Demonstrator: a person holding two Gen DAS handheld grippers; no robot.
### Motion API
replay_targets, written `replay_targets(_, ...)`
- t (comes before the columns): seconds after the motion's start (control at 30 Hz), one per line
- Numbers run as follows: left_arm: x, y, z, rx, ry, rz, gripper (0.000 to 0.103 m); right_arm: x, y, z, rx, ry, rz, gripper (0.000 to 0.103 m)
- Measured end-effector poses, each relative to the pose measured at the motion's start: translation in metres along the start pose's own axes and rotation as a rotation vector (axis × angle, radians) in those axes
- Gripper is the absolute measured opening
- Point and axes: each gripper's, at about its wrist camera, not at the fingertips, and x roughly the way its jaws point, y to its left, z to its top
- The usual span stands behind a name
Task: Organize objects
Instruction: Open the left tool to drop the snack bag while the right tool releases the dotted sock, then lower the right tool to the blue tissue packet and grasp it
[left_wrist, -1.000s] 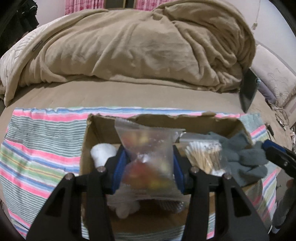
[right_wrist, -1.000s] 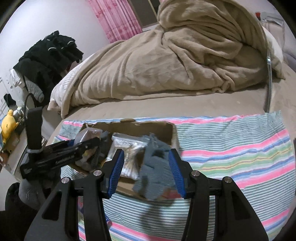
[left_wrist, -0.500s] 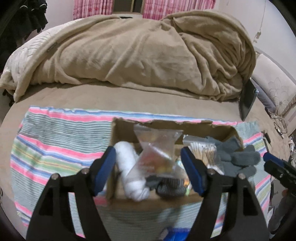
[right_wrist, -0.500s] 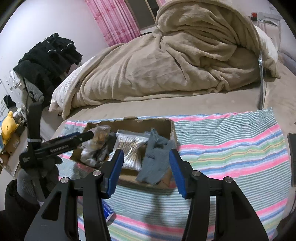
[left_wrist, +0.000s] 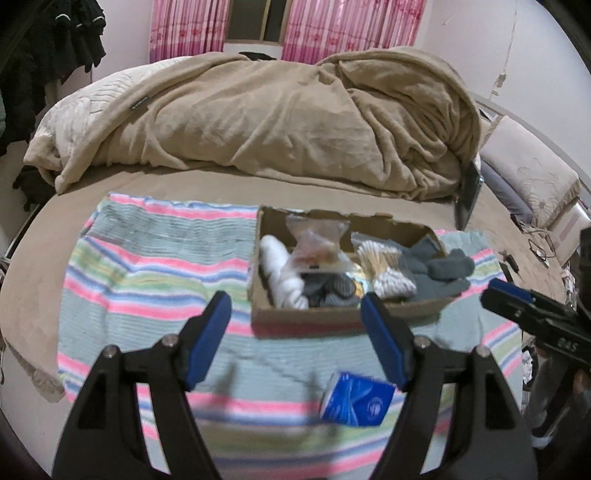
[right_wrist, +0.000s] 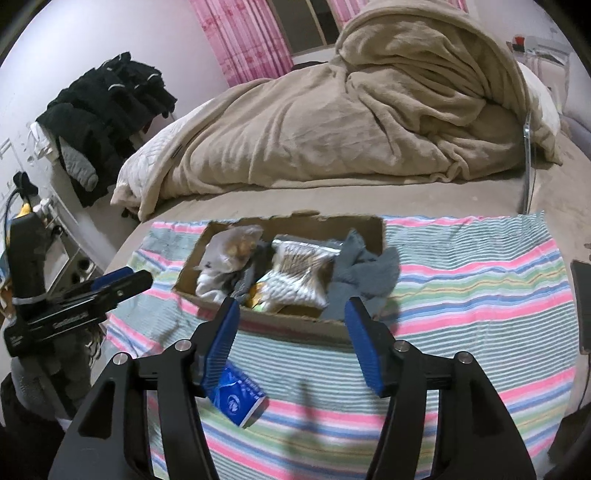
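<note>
On a striped towel spread across the bed, a cardboard box is sitting packed with a clear snack bag, cotton swabs, white socks and grey gloves, while 1 blue tissue pack is lying loose on the towel in front of it. Both hand-held tools are hovering empty: the left gripper is standing about half open with nothing between its 2 pads, and the right gripper has just been opening (its jaws are bare too). The tissue pack is looking light, soft and slick-wrapped, so pinching it across its short sides would probably be holding it best
</note>
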Motion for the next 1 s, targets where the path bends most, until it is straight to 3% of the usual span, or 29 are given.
replay_targets(0.5, -0.040, 0.025, -0.050, -0.015, 0.024, -0.008, 0.075, 0.012, 0.044, -0.033, -0.066, 0.075, -0.018, 0.067)
replay_targets(0.7, -0.038, 0.036, -0.065, -0.036, 0.044, -0.016, 0.075, 0.022, 0.057, -0.046, -0.092, 0.109, -0.023, 0.079)
replay_targets(0.97, -0.032, 0.047, -0.082, -0.047, 0.069, -0.013, 0.076, 0.050, 0.070, -0.067, -0.134, 0.186, -0.040, 0.079)
replay_targets(1.0, -0.031, 0.048, -0.084, -0.049, 0.076, -0.013, 0.082, 0.053, 0.072, -0.070, -0.141, 0.197, -0.041, 0.079)
